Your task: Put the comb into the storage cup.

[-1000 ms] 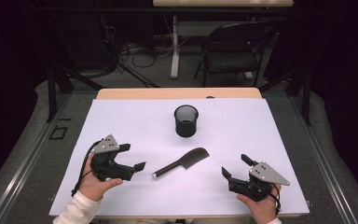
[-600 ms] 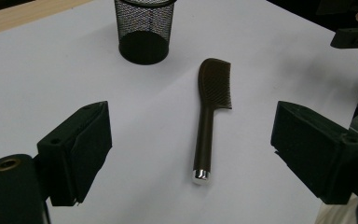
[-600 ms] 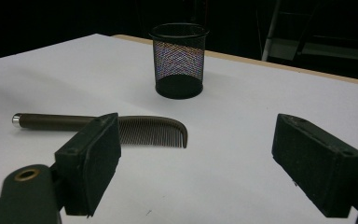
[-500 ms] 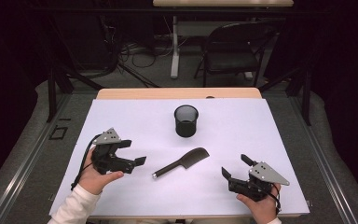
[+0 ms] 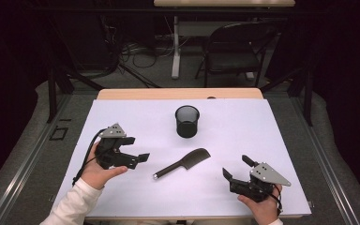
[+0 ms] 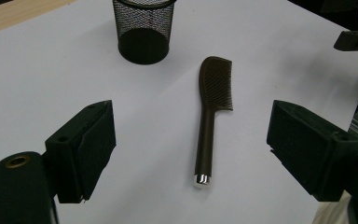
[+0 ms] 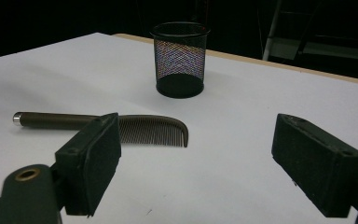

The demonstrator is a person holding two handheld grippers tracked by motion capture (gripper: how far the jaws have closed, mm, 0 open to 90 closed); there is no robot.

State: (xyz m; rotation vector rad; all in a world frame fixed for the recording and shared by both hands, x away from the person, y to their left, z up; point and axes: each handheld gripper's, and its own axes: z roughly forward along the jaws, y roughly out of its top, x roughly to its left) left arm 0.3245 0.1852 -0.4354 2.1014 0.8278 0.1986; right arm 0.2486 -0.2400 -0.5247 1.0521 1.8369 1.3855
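While the left hand-held gripper [image 5: 139, 149], jaws wide and just narrowing on nothing, faces it, the dark plastic handled comb [image 5: 183, 162] lies flat on the white worktop [image 5: 272, 136], its long axis diagonal with the silver-capped handle end toward that gripper and the toothed head toward the black mesh cup [image 5: 187, 121], and the right hand-held gripper [image 5: 236, 167] is open and empty.

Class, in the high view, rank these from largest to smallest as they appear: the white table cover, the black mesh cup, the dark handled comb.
1. White table cover
2. Dark handled comb, longest reach
3. Black mesh cup, close to the comb in area; that pair is unsure.
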